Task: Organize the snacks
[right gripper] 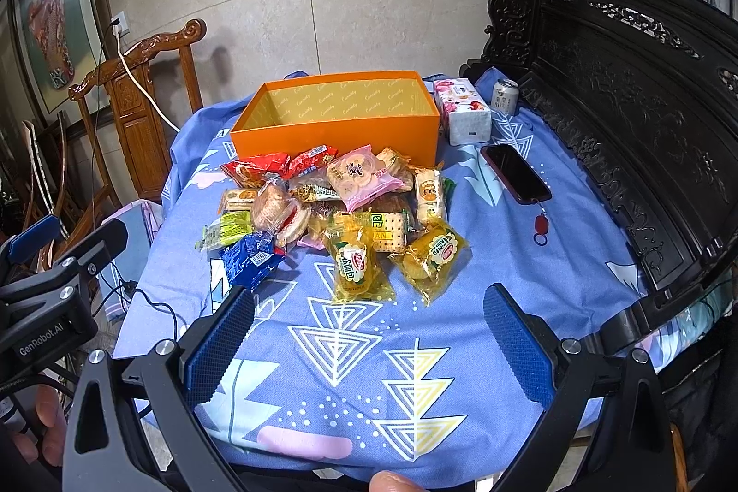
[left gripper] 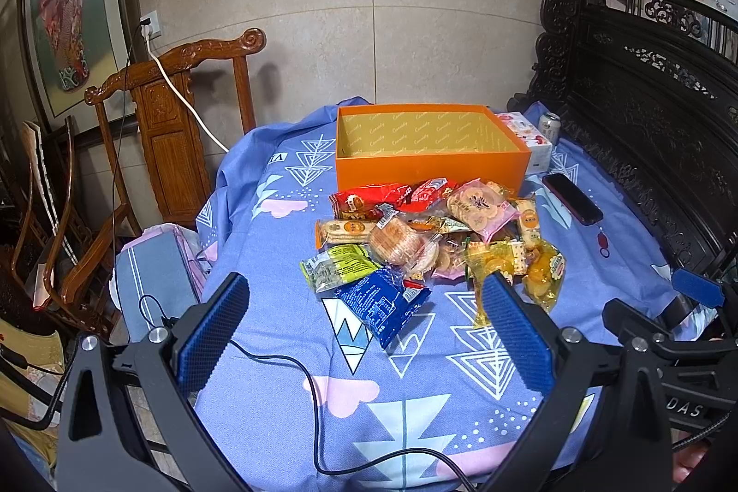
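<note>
An open orange box (left gripper: 429, 164) (right gripper: 336, 137) stands at the back of a table under a blue patterned cloth (left gripper: 276, 376) (right gripper: 350, 353); its visible inside is bare. In front of it lies a heap of wrapped snacks (left gripper: 415, 234) (right gripper: 341, 201): a blue packet (left gripper: 383, 303) (right gripper: 251, 259), a green packet (left gripper: 336, 268), red packets, a pink bag of round biscuits (right gripper: 357, 176) and two yellow jelly packs (right gripper: 357, 268) (right gripper: 431, 257). My left gripper (left gripper: 364, 330) is open, short of the blue packet. My right gripper (right gripper: 369, 340) is open over bare cloth, nearer than the yellow packs.
A tissue box (right gripper: 461, 111), a drink can (right gripper: 503, 95) and a dark phone (right gripper: 514, 174) with a red tag lie right of the orange box. A carved dark bench back (right gripper: 622, 100) rises on the right, a wooden chair (left gripper: 170, 123) stands at the left. A black cable (left gripper: 313, 400) crosses the cloth.
</note>
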A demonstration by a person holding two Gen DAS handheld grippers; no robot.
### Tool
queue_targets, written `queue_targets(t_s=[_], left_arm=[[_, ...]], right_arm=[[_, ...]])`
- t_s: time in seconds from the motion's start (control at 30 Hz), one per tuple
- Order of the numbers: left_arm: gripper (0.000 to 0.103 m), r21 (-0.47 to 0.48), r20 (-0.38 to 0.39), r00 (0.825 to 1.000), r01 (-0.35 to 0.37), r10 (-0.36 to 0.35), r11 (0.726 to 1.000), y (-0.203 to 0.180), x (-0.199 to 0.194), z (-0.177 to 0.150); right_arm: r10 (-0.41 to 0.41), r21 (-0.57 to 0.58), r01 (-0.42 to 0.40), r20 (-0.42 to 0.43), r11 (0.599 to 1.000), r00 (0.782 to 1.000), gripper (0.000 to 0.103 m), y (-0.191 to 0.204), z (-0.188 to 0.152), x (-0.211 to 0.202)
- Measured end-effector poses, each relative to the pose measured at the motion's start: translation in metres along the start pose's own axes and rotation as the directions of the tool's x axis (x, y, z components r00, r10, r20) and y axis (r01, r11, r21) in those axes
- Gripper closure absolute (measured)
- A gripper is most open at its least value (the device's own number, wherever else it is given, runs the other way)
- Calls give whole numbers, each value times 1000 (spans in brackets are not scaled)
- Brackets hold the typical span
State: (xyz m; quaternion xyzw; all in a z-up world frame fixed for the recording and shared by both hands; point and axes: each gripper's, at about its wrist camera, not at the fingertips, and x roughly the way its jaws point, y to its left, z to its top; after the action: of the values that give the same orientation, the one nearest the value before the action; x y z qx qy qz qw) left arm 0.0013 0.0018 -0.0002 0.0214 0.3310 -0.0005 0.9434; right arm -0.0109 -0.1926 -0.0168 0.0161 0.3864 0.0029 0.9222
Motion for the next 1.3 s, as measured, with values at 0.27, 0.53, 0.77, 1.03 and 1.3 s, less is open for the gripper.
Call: queue_targets(t_s=[0.27, 0.53, 0.77, 1.03, 1.3], left_arm=[[4, 1, 1, 1000, 2, -2, 1000, 7, 1, -1], [4, 16, 16, 1000, 20, -20, 1000, 11, 6, -6], [4, 37, -12, 1000, 25, -25, 999, 23, 55, -40], [4, -14, -95, 993, 67, -68, 998, 55, 105, -71], [4, 5, -139, 985, 99, -97, 995, 55, 149, -70]], right_arm=[[0, 1, 0, -1, 1000, 1000, 3, -1, 2, 0], [1, -32, 0, 35, 999, 999, 3, -3, 2, 3], [8, -50, -6, 47, 999, 999, 3, -18, -17, 55], [152, 29, -151, -15, 988, 988, 23, -15, -15, 128], [168, -18, -171, -125, 985, 978, 39, 4, -11, 204]])
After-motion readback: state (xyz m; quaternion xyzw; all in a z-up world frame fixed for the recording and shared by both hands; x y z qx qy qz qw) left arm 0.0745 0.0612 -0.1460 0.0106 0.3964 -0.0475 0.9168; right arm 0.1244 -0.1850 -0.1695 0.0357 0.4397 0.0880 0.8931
